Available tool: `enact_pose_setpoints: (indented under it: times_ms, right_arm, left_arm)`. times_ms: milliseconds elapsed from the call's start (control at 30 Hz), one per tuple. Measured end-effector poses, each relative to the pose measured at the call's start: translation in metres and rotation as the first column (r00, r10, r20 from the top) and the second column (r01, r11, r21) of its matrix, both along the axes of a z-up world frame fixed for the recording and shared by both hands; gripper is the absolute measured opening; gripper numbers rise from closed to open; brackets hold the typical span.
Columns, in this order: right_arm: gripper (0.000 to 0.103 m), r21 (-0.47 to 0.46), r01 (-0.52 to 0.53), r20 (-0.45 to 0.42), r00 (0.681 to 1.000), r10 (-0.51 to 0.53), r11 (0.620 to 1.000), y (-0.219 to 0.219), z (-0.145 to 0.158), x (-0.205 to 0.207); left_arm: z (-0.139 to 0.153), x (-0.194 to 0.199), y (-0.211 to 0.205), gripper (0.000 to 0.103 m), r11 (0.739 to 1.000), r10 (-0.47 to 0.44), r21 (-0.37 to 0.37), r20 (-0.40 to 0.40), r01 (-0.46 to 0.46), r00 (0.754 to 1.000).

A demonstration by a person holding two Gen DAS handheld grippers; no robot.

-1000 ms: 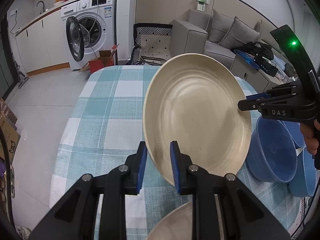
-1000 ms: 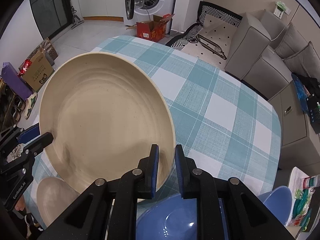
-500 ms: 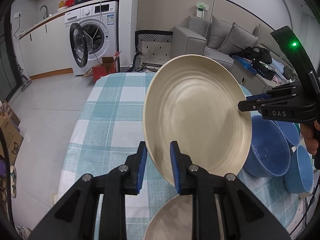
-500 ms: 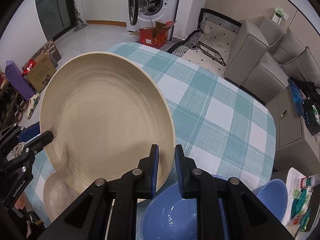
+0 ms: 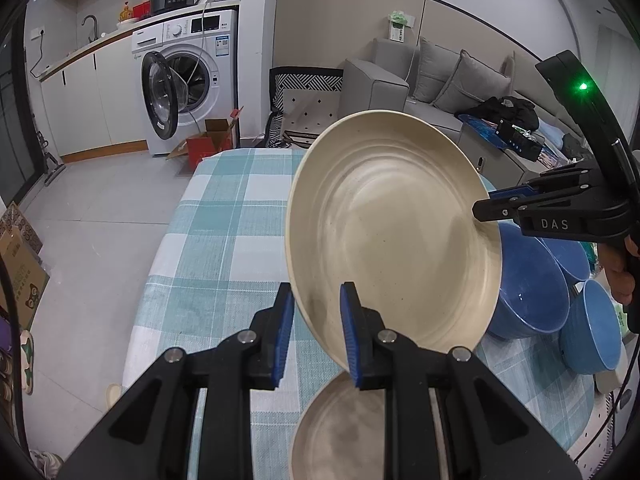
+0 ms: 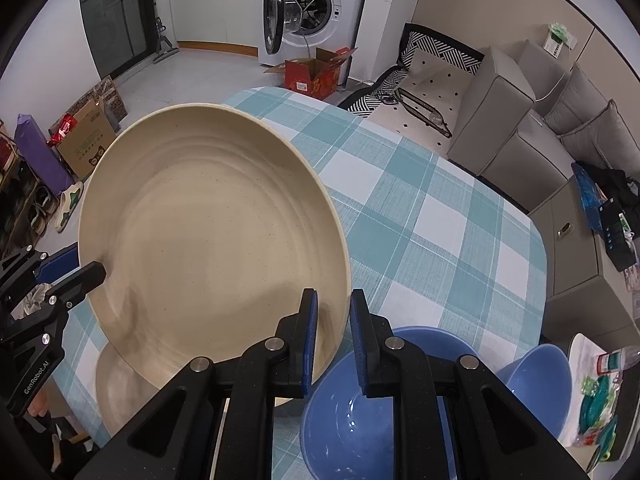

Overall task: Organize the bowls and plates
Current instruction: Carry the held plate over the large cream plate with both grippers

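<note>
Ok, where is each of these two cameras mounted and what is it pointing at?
Left wrist: on the left hand-held gripper, looking along its fingers at the round beige plate it grips above the teal checked tablecloth; a hand shows at right.
Right wrist: on the right hand-held gripper, looking down at the plate's opposite rim.
Shared: plate, tablecloth, large blue bowl, each other's gripper.

The large plate (image 5: 394, 232) is held tilted above the table (image 5: 224, 240), gripped at opposite edges by the left gripper (image 5: 316, 332) and the right gripper (image 6: 333, 338). Under it, a second plate (image 5: 340, 428) lies on the table. To its right, three bowls (image 5: 532, 300) are seen, possibly touching.
</note>
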State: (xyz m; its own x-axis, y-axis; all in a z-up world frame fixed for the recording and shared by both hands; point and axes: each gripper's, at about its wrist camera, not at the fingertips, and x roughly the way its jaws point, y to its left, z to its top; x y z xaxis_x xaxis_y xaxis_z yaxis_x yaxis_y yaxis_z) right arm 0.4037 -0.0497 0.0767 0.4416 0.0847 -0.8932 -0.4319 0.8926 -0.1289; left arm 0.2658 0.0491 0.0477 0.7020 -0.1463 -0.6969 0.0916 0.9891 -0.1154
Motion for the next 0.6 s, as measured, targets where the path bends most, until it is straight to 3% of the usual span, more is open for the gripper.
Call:
enact_pose_setpoints:
  times_ms: [600]
  right_arm:
    - [0.016,0.006,-0.019,0.017,1.000,0.019,1.000,0.002,0.002,-0.044]
  left_arm:
    - [-0.003,-0.037,0.003,0.022,1.000,0.001,-0.002,0.015,-0.001,1.000]
